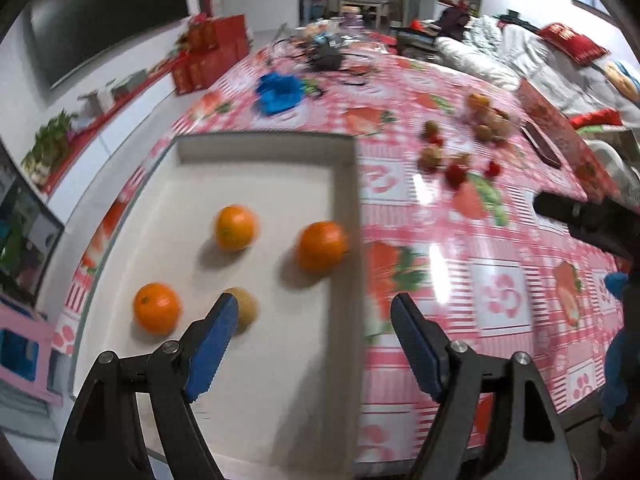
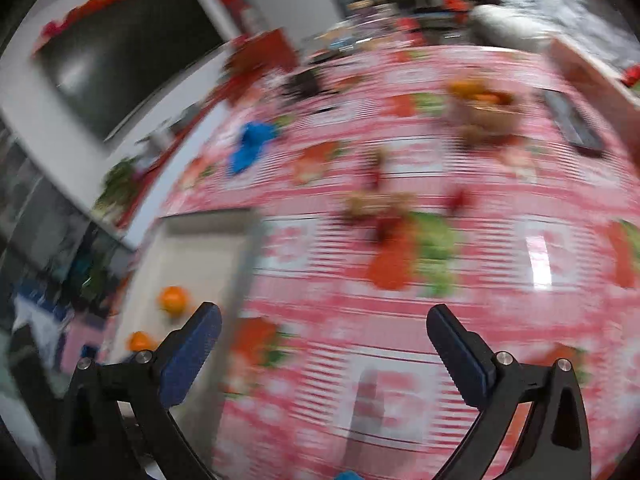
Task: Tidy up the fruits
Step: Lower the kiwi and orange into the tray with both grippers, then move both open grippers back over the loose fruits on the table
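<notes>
A white tray point(image 1: 344, 184) lies on the pink strawberry-print tablecloth point(image 1: 500, 288). In it are three oranges point(image 1: 322, 246) point(image 1: 235, 227) point(image 1: 157, 307) and a yellow-brown fruit point(image 1: 246, 307). My left gripper point(image 1: 314, 300) hovers open over the tray's right wall, with nothing between its fingers. Small brown and red fruits point(image 1: 440, 152) and another orange point(image 1: 478, 102) lie loose to the far right. The right wrist view is blurred. In it my right gripper point(image 2: 324, 309) stands wide open and empty over the cloth, the tray point(image 2: 208, 248) at its left and the loose fruits point(image 2: 380, 208) ahead.
A blue cloth point(image 1: 280, 90), cables and clutter point(image 1: 328, 56) and red boxes point(image 1: 208, 56) sit at the table's far end. A dark flat device point(image 1: 544, 144) and a red box point(image 1: 560, 128) lie right of the fruits. A blue-gloved hand point(image 1: 620, 320) shows at the right edge.
</notes>
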